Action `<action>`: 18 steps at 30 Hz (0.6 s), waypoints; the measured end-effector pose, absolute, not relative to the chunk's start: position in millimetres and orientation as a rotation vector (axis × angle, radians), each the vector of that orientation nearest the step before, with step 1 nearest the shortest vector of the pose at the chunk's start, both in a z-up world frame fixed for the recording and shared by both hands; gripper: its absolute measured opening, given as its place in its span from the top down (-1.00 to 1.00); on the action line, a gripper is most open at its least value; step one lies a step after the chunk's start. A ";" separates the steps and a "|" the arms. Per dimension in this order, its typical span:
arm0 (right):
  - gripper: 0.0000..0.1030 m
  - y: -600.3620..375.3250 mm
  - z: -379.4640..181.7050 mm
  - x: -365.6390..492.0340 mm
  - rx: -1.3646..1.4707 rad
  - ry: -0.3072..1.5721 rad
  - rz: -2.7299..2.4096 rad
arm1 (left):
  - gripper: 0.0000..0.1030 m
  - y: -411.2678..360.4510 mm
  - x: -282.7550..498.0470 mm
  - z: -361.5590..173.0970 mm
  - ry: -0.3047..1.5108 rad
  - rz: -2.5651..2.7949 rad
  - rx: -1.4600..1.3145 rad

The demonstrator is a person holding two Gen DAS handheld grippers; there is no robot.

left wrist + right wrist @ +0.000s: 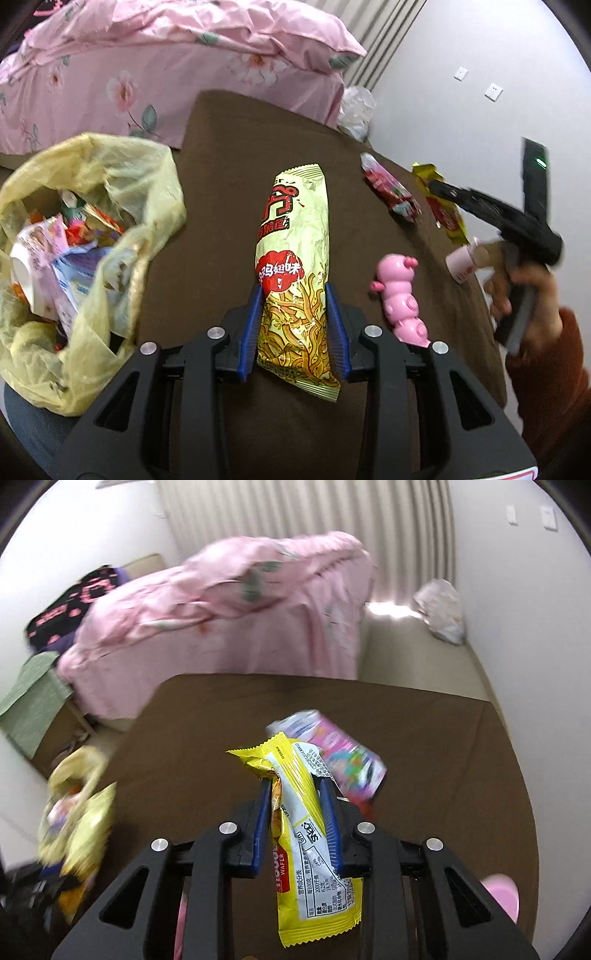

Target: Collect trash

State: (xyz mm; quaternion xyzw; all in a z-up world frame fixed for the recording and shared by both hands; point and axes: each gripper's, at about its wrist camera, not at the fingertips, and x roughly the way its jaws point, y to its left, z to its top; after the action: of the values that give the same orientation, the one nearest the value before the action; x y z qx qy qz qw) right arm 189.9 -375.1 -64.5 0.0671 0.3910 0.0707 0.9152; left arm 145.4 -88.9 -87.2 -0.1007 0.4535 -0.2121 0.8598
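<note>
While the noodle snack packet is pinched low by the left gripper and the yellow wafer wrapper is clamped above the brown table by the right gripper, either slick wrapper could be dropped short of the yellow trash bag.

1. The right gripper pinches a yellow wafer wrapper between its blue pads.
2. At 1 o'clock of it, a pink snack packet lies on the brown table.
3. At 9 o'clock sits a blurred yellow trash bag.

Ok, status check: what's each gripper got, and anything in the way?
Left gripper shut on noodle snack packet. Right gripper shut on yellow wafer wrapper. Trash bag open, left of packet. Pink toy alongside.
</note>
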 end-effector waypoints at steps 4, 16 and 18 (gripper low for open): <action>0.51 -376.9 -57.8 143.6 0.159 0.781 0.193 | 0.33 -99.3 138.4 -86.2 0.969 -0.448 -0.177; 0.50 -385.1 -74.0 72.1 0.159 0.719 0.211 | -0.06 -130.5 138.7 -61.1 0.951 -0.484 -0.077; 0.49 -388.2 -79.9 66.3 0.169 0.724 0.216 | -0.05 -134.8 156.8 -61.7 0.954 -0.453 -0.067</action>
State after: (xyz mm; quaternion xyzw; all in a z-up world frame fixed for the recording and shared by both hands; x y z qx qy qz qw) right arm 66.3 -388.2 -79.9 0.0824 0.3528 0.1052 0.9261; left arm 156.8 -134.8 -61.7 -0.0318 0.4552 -0.2159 0.8633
